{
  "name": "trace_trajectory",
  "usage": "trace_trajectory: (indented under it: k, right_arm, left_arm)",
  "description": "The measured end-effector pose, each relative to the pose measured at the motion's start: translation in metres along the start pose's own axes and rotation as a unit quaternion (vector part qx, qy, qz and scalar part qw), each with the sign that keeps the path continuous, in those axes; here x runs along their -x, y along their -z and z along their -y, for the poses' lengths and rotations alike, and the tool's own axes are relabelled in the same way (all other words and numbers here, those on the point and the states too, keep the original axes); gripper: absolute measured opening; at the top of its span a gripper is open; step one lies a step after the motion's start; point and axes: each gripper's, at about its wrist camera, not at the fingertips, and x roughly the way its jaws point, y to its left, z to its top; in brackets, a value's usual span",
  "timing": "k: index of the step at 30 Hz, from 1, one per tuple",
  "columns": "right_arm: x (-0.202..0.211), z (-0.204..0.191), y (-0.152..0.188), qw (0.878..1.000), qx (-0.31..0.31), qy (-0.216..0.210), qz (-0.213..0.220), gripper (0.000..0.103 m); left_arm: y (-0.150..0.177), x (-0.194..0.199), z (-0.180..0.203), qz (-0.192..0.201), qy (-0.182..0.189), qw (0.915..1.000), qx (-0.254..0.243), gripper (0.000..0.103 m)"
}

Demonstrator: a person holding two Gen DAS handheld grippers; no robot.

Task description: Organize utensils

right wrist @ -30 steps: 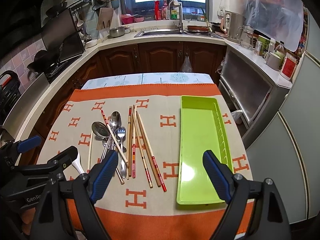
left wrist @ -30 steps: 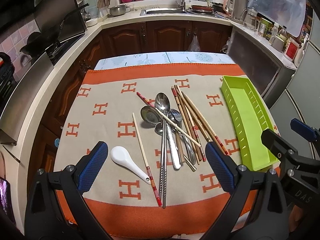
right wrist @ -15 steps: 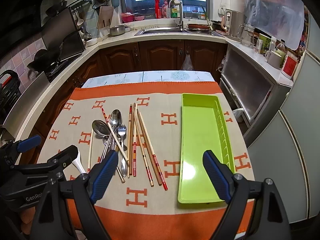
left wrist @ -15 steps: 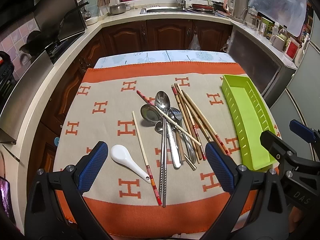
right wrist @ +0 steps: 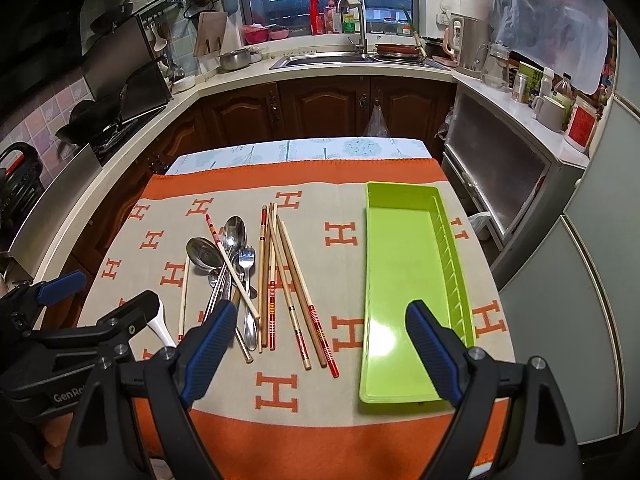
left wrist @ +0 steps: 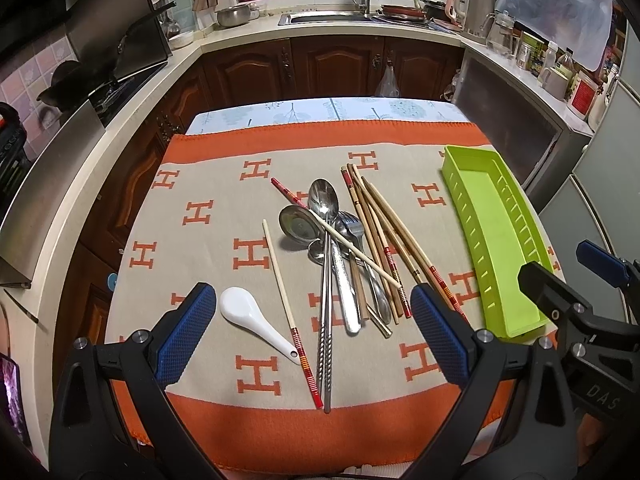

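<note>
A pile of utensils lies mid-cloth: metal spoons, a fork, metal chopsticks and several wooden chopsticks. One pale chopstick and a white ceramic spoon lie left of the pile. An empty lime-green tray sits on the right. My left gripper hovers open above the near end of the pile. My right gripper is open too, between the chopstick ends and the tray, holding nothing.
An orange and beige H-patterned cloth covers the small table. Kitchen counters with a stove stand to the left, and a sink at the back. Cabinets and a fridge stand close on the right.
Both views shift only slightly. The utensils and the tray lie where they were, and both grippers stay open.
</note>
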Motion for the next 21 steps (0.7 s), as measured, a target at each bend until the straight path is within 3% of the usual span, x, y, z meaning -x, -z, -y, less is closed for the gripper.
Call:
trace_trajectory:
  k: [15, 21]
  right_arm:
    - [0.001, -0.002, 0.003, 1.000, -0.008, -0.006, -0.002, 0.087]
    - [0.003, -0.003, 0.001, 1.000, -0.012, -0.011, -0.001, 0.087]
  left_arm:
    - [-0.002, -0.001, -0.002, -0.002, 0.010, 0.9999, 0.002, 0.097]
    - [-0.005, -0.003, -0.010, -0.003, 0.033, 0.9994, 0.011, 0.097]
